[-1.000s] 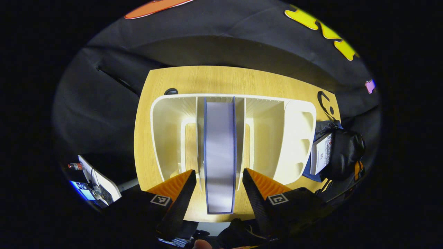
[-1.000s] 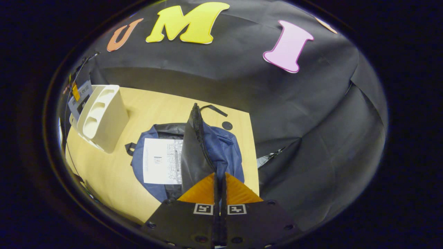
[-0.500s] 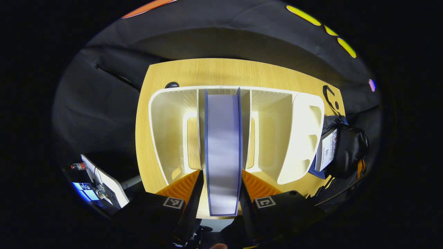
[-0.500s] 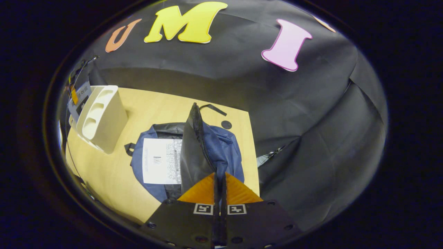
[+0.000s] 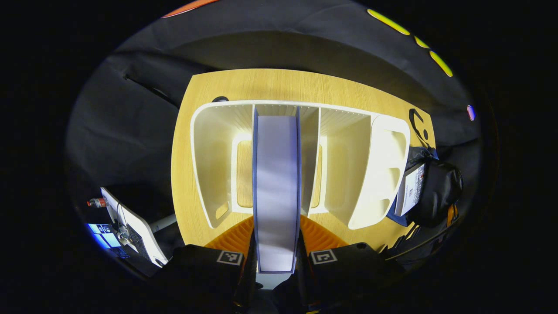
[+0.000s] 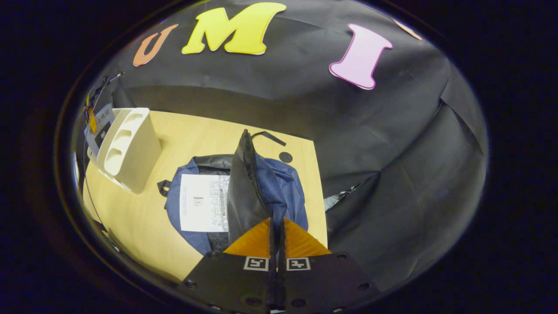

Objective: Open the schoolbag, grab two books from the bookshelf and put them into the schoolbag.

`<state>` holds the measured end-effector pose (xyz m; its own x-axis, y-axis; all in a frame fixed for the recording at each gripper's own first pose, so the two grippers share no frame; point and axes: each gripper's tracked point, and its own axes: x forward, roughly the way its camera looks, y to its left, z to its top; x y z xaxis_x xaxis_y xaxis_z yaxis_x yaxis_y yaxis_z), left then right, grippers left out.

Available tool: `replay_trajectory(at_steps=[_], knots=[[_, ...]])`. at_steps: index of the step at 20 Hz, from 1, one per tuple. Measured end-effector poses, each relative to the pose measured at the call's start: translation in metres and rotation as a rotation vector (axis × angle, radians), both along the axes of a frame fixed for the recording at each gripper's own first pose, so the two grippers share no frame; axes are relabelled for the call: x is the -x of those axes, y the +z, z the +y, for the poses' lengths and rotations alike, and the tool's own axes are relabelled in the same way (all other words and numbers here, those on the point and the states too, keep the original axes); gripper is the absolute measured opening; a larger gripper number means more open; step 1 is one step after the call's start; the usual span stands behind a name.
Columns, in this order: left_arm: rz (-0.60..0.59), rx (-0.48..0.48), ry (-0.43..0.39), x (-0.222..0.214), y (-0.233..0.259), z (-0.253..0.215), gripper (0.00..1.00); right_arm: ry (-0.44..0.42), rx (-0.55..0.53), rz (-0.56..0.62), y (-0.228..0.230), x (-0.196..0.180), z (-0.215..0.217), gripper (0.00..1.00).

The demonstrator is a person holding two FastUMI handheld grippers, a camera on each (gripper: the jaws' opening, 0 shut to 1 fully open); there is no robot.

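Note:
In the left gripper view a blue-edged book stands upright in the middle slot of the cream bookshelf. My left gripper is shut on the book's near edge, one finger on each cover. In the right gripper view the blue schoolbag lies open on the wooden table, with a white book lying in its opening. My right gripper is shut on the bag's black flap and holds it lifted.
The bookshelf stands left of the bag on the table. The bag with the white book shows at the right of the left gripper view. A white device with a screen sits off the table's left edge.
My left gripper moved forward and its fingers went from wide open to shut on the book. The right gripper and the bag flap stayed still.

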<state>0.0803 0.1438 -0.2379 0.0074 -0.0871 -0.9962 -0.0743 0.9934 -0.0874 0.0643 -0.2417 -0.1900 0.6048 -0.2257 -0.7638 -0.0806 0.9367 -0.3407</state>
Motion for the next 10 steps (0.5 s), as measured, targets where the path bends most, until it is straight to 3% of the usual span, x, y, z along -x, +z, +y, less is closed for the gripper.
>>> replay_trajectory(at_steps=[4,5,8,10], knots=[[-0.069,-0.014,-0.028,0.008,0.029,0.009,0.41,0.011,-0.001,0.000,0.000,0.000,0.001,0.00],[-0.086,-0.008,-0.032,0.013,0.039,0.010,0.44,0.013,-0.002,0.000,-0.001,0.000,0.002,0.00],[-0.140,0.032,-0.036,0.026,0.072,0.007,0.36,0.023,0.000,0.001,-0.001,0.001,0.003,0.00],[-0.189,0.040,-0.028,0.032,0.096,0.011,0.39,0.030,0.001,0.001,-0.001,0.001,0.005,0.00]])
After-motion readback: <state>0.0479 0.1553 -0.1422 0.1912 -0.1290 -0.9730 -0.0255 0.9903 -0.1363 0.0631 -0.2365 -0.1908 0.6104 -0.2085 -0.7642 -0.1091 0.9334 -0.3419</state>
